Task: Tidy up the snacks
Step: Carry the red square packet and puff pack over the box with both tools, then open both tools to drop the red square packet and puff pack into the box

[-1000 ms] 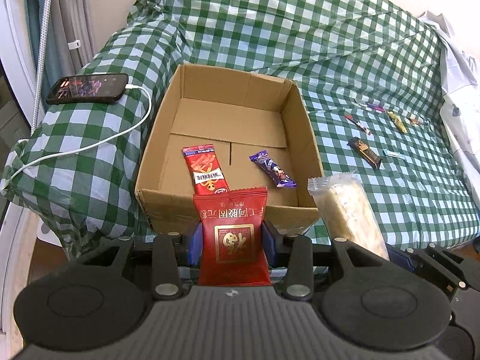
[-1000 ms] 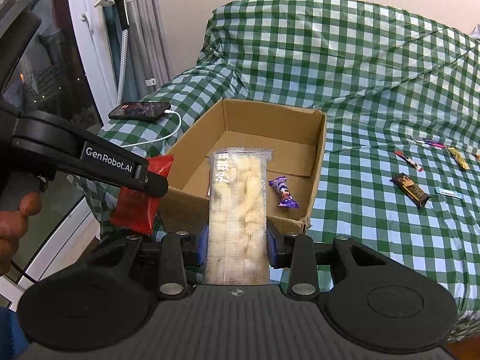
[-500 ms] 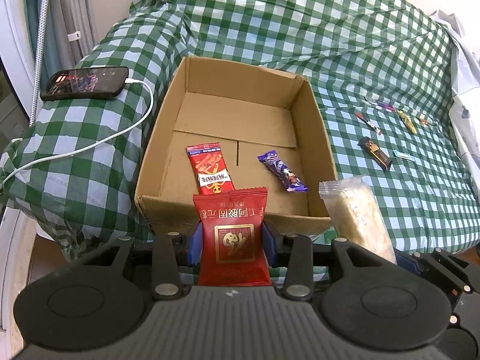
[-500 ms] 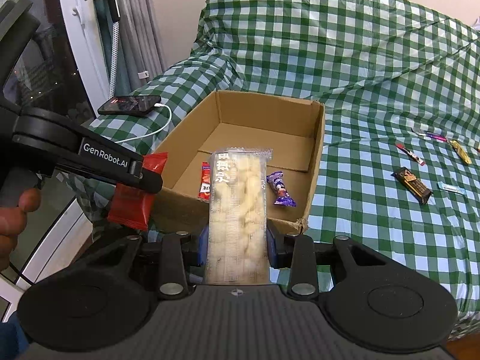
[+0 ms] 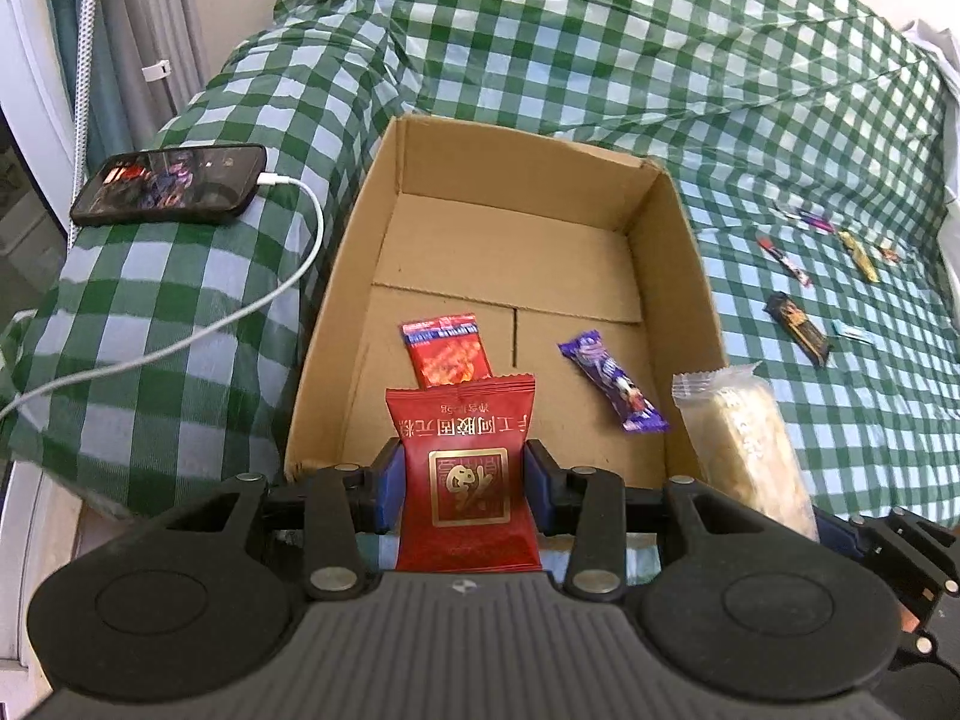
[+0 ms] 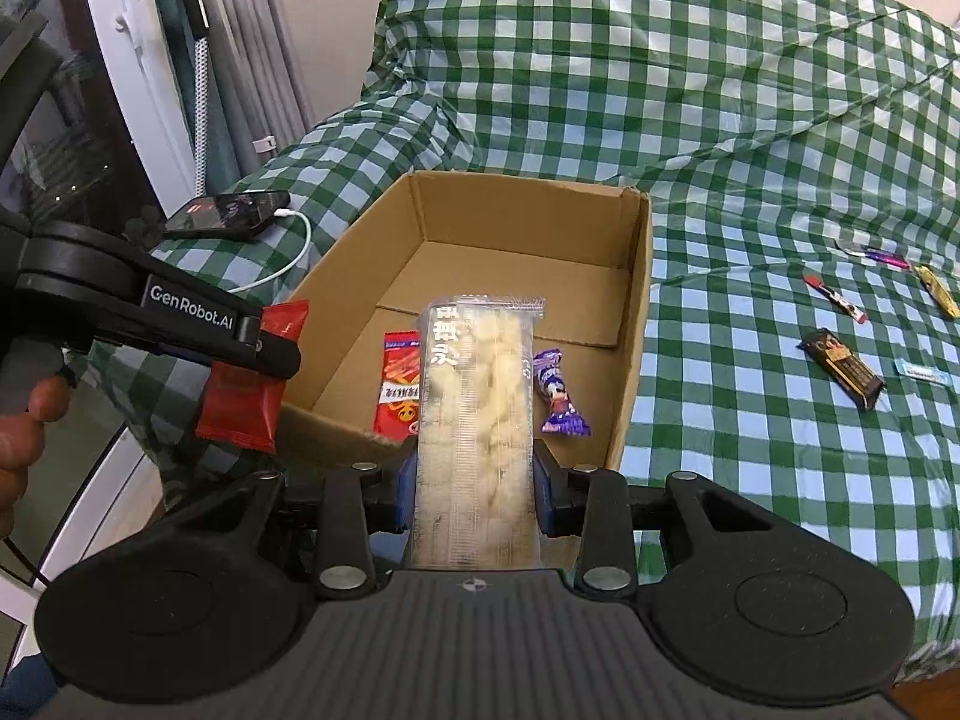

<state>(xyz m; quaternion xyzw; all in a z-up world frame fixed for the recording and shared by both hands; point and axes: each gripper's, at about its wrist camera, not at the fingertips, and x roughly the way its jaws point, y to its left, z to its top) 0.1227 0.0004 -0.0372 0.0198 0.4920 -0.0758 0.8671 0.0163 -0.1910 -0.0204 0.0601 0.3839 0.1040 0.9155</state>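
Plainly, the cardboard box (image 5: 528,252) is the largest thing concerned, and it is set on the green checked cover (image 5: 600,48) with its near wall just ahead of both grippers; that wall is judged the main obstacle, since either packet could be caught on its rim if lowered too early and be dropped outside. The pale rice-cracker bar (image 6: 477,438) is clamped between the fingers of the right gripper (image 6: 474,483) and juts forward over the box's near edge; being long and held near 1 end, it could be levered loose or bent against the cardboard. The red gold-printed packet (image 5: 467,480) is pinched between the closed fingers of the left gripper (image 5: 462,480), at the box's near wall; if let go there, it could be landed on the red snack sachet (image 5: 447,351) already lying inside. A purple candy wrapper (image 5: 612,381) is also lying in the box, to the right. A charging phone (image 5: 171,183) and its white cable (image 5: 252,306) are left beside the box, where they could be snagged. 5 or so small snacks (image 5: 798,324) are scattered well apart to the right, not yet collected.
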